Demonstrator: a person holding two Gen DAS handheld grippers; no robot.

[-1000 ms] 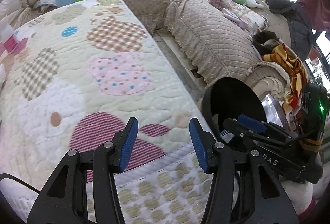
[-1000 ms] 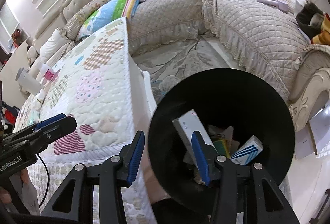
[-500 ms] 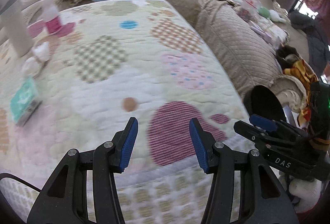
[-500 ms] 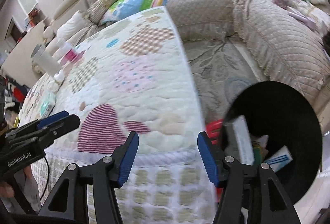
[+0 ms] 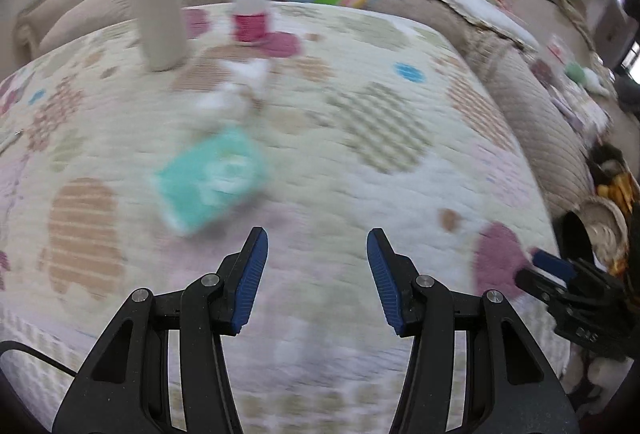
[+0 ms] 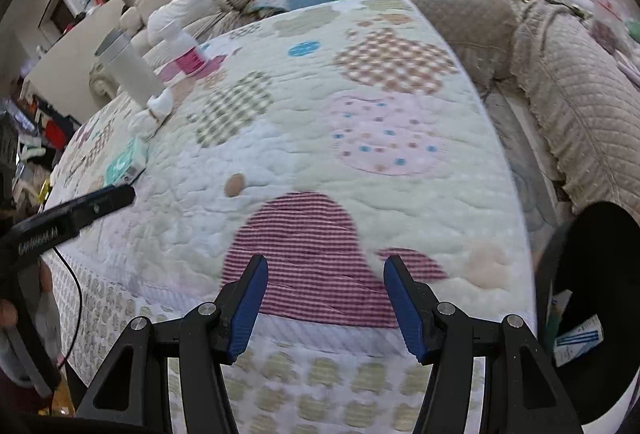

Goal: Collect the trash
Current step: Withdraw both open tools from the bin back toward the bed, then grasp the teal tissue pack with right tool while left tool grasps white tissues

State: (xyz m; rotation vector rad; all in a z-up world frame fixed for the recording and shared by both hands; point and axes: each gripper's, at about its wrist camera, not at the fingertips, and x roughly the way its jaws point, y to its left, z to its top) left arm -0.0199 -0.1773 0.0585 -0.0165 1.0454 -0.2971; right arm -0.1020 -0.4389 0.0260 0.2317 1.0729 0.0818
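A quilted patchwork cover (image 6: pixel 360 122) spreads over the worktop, with a sofa (image 6: pixel 568 82) curving round from 12 to 3 o'clock. The black trash bin (image 6: pixel 592 314) stands off the cover's corner at 4 o'clock in the right wrist view, probably so trash can drop straight in; boxes already lie inside. A white tumbler (image 5: pixel 160 6) and a pink-labelled bottle (image 5: pixel 251 8) stand upright at 11 o'clock. The teal packet (image 5: pixel 210 180) lies flat at 10 o'clock, likely the next trash, beside crumpled white tissue (image 5: pixel 236 90).

The left hand-held gripper (image 5: pixel 316 274) hovers apart and empty above the cover. The right hand-held gripper's (image 6: pixel 324 302) jaws have just been opening, with nothing between them.
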